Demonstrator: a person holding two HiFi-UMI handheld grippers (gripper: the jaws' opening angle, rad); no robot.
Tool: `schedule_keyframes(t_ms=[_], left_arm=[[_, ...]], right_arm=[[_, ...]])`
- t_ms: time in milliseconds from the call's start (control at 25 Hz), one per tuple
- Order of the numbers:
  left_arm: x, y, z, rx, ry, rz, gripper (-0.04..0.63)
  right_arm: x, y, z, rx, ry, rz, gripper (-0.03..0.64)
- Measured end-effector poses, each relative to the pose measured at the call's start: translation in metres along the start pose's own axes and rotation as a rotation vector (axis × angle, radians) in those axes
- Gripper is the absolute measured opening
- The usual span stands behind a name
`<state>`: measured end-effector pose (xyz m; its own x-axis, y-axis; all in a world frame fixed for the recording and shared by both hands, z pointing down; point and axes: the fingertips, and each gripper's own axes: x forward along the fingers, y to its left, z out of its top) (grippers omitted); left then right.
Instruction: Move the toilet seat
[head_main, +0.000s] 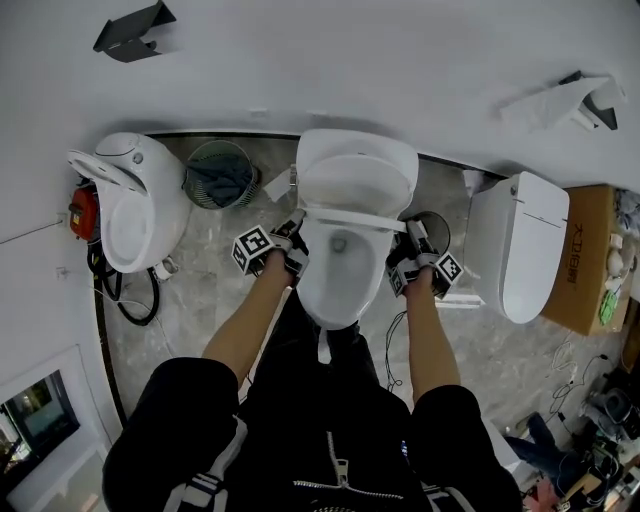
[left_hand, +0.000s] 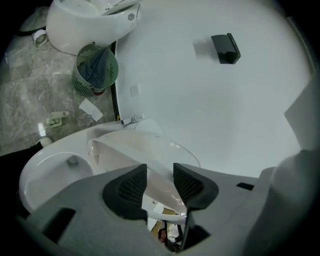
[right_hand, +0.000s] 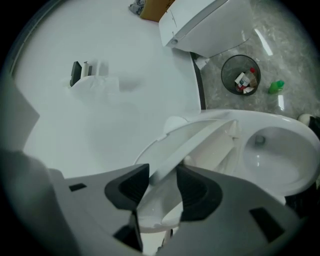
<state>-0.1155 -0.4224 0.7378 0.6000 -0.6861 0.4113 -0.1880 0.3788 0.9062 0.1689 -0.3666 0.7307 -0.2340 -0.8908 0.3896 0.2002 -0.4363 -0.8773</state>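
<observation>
A white toilet (head_main: 340, 270) stands in the middle of the head view, and its seat (head_main: 352, 217) is lifted off the bowl, tilted up toward the wall. My left gripper (head_main: 291, 245) holds the seat's left edge and my right gripper (head_main: 411, 256) its right edge. In the left gripper view the seat's rim (left_hand: 145, 150) runs between the two dark pads of the left gripper (left_hand: 160, 172), above the open bowl (left_hand: 50, 170). The right gripper (right_hand: 162, 175) likewise has the white seat edge (right_hand: 200, 137) filling its gap, the bowl (right_hand: 275, 150) lying to the right.
Another toilet (head_main: 135, 200) stands at the left beside a green bin (head_main: 218, 173) holding cloth. A closed toilet (head_main: 525, 245) and a cardboard box (head_main: 590, 250) are at the right. A small waste bin (head_main: 436, 226) sits just behind my right gripper. Cables lie on the marble floor.
</observation>
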Motion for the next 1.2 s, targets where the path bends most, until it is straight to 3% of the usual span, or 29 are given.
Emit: schedule_keyframes(t_ms=[280,480,560,600,680,880,1040,1200], left_arm=[[0.034,-0.014,0.018,-0.035,0.006,0.031,0.16],[0.048,-0.021,0.027,-0.009,0.022,0.033,0.159],[0.05,-0.026,0.031,0.024,0.027,0.013,0.115],[0.048,-0.028,0.032,0.042,0.022,0.006,0.045],[0.042,-0.028,0.036,0.072,0.0,0.002,0.072],[0.017,-0.02,0.04,0.149,-0.018,0.014,0.067],[-0.006,-0.024,0.034,0.241,-0.019,0.017,0.047],[-0.026,-0.039,0.022,0.346,-0.027,0.0,0.017]], right_arm=[[0.033,0.019,0.015,0.057,-0.076,0.014,0.175],[0.05,0.025,0.021,0.058,-0.099,0.014,0.173],[0.056,0.027,0.023,0.047,-0.1,0.012,0.175],[0.058,0.028,0.023,0.042,-0.099,0.01,0.175],[0.061,0.03,0.024,0.037,-0.095,0.007,0.175],[0.067,0.037,0.027,0.013,-0.106,0.009,0.172],[0.062,0.036,0.035,-0.035,-0.106,0.053,0.117],[0.043,0.051,0.024,-0.19,-0.048,0.068,0.074]])
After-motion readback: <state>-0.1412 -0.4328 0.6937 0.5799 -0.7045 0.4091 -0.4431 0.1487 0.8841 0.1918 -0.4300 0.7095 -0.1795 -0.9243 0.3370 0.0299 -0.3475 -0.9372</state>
